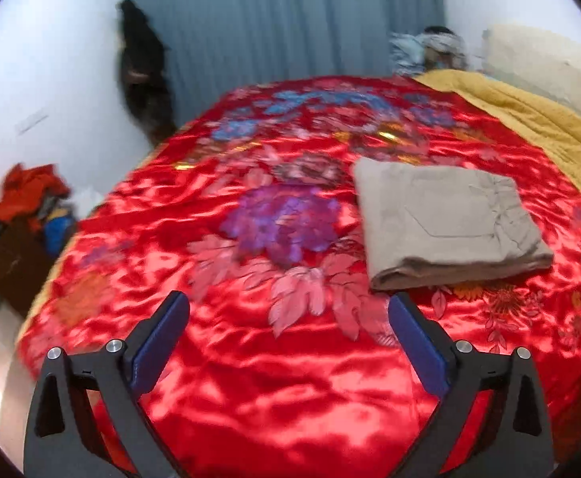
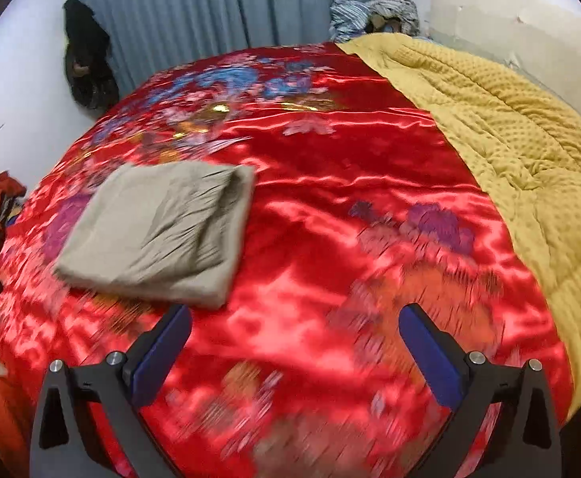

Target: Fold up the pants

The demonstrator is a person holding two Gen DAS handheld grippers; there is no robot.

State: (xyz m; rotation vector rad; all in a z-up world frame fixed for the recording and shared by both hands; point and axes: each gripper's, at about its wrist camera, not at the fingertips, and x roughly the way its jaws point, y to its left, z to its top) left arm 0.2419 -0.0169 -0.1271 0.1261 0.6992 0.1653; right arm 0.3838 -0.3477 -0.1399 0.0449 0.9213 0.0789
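Observation:
The beige pants [image 1: 445, 223] lie folded into a compact rectangle on the red floral satin bedspread [image 1: 250, 378]. In the left wrist view they sit ahead and to the right of my left gripper [image 1: 288, 306], which is open and empty above the bedspread. In the right wrist view the folded pants [image 2: 159, 231] lie ahead and to the left of my right gripper [image 2: 294, 318], which is also open and empty above the bedspread [image 2: 310, 239]. Neither gripper touches the pants.
A yellow quilt [image 2: 509, 151] covers the bed's right side. Striped bedding [image 2: 370, 14] lies at the head. A pile of red and dark clothes [image 1: 27, 207] sits left of the bed. A dark garment [image 1: 143, 71] hangs by the blue curtain [image 1: 282, 16].

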